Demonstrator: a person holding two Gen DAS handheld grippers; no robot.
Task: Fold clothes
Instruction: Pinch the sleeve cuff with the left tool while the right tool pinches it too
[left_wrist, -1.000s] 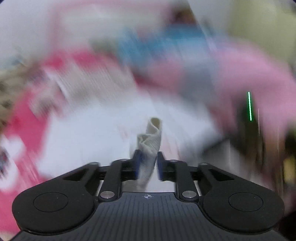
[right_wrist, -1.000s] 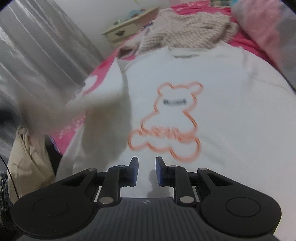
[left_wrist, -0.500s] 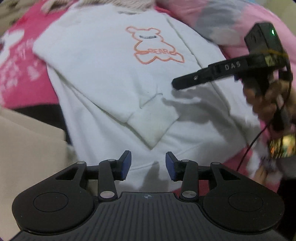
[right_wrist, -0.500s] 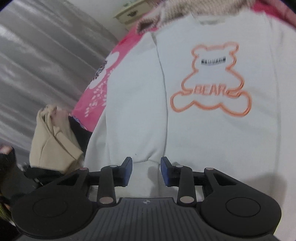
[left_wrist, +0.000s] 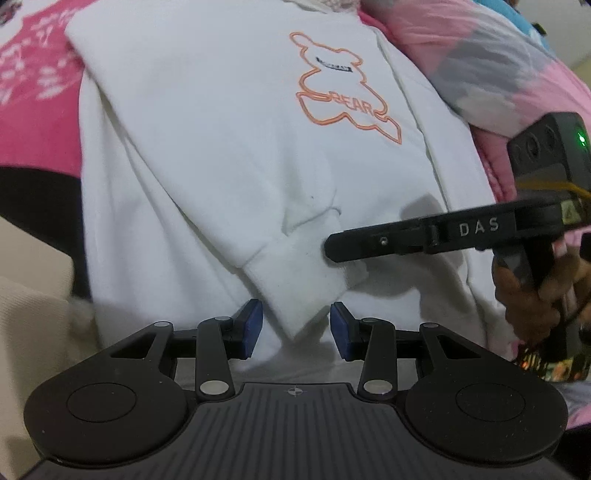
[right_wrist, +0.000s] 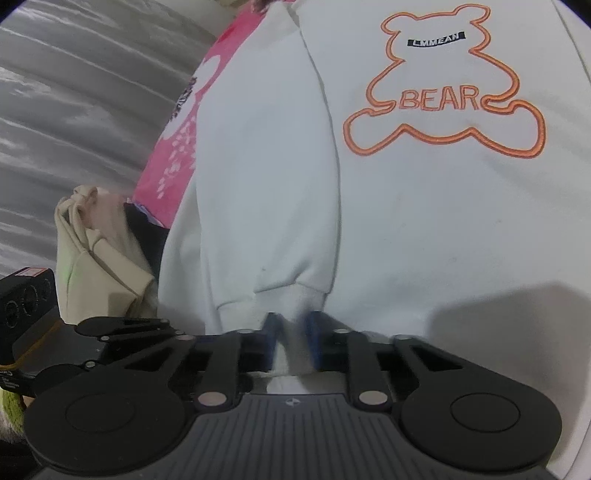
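A white sweatshirt (left_wrist: 229, 147) with an orange bear outline (right_wrist: 443, 96) lies flat on the bed. One sleeve is folded across the body, and its ribbed cuff (left_wrist: 299, 280) points toward me. My left gripper (left_wrist: 295, 326) is open, its blue pads (left_wrist: 251, 325) on either side of the cuff's tip without touching it. My right gripper (right_wrist: 293, 332) is shut on the cuff (right_wrist: 291, 302), with white cloth between its blurred pads. In the left wrist view the right gripper (left_wrist: 332, 247) reaches in from the right over the cuff.
A beige garment (right_wrist: 96, 251) lies bunched at the bed's left edge. Under the sweatshirt is a pink patterned bed cover (left_wrist: 33, 74). A pink and grey quilt (left_wrist: 480, 55) lies along the right. A hand (left_wrist: 524, 288) holds the right gripper. Grey curtain (right_wrist: 74, 92) hangs at left.
The left gripper let go of the cuff it carried and now stands open; the sleeve lies folded over the body. The right gripper moved down to the cuff and closed on it.
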